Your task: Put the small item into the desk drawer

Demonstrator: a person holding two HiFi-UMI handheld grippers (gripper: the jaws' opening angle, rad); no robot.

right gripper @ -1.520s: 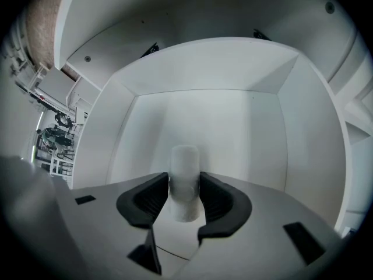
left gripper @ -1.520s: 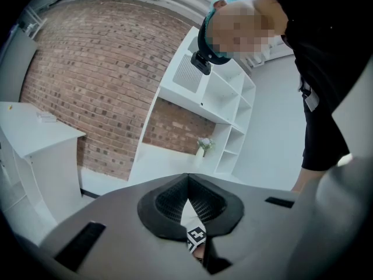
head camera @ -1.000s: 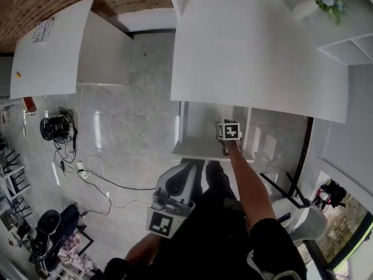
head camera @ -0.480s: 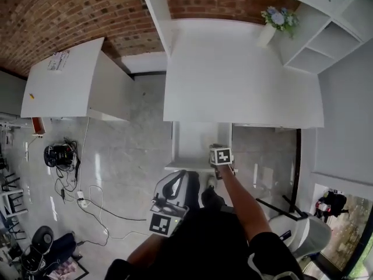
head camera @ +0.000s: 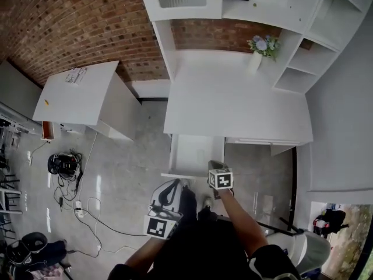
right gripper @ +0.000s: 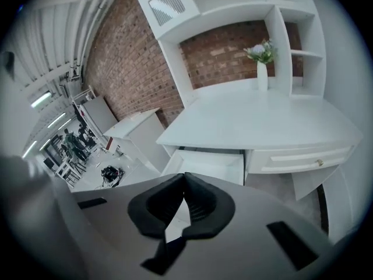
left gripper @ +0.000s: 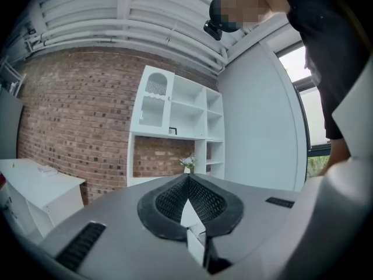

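Note:
The white desk (head camera: 233,107) has its left drawer (head camera: 192,153) pulled out; the drawer (right gripper: 213,165) also shows ahead in the right gripper view. No small item can be made out in it or anywhere else. My right gripper (head camera: 217,169) hovers at the drawer's front right corner. Its jaws (right gripper: 185,177) are shut with nothing between them. My left gripper (head camera: 167,194) hangs lower and nearer my body, left of the drawer front. In the left gripper view its jaws are pressed together and empty, with the left gripper (left gripper: 187,177) pointing up at the shelves.
A vase of flowers (head camera: 256,54) stands at the desk's back right, under white shelves (head camera: 326,16). Right of the open drawer is a closed drawer (right gripper: 300,156). A second white table (head camera: 76,92) stands to the left. Cables and a black device (head camera: 63,163) lie on the floor.
My right gripper has drawn back from over the drawer's inside to its front edge. The head view has tilted up, so the shelves and the brick wall now show.

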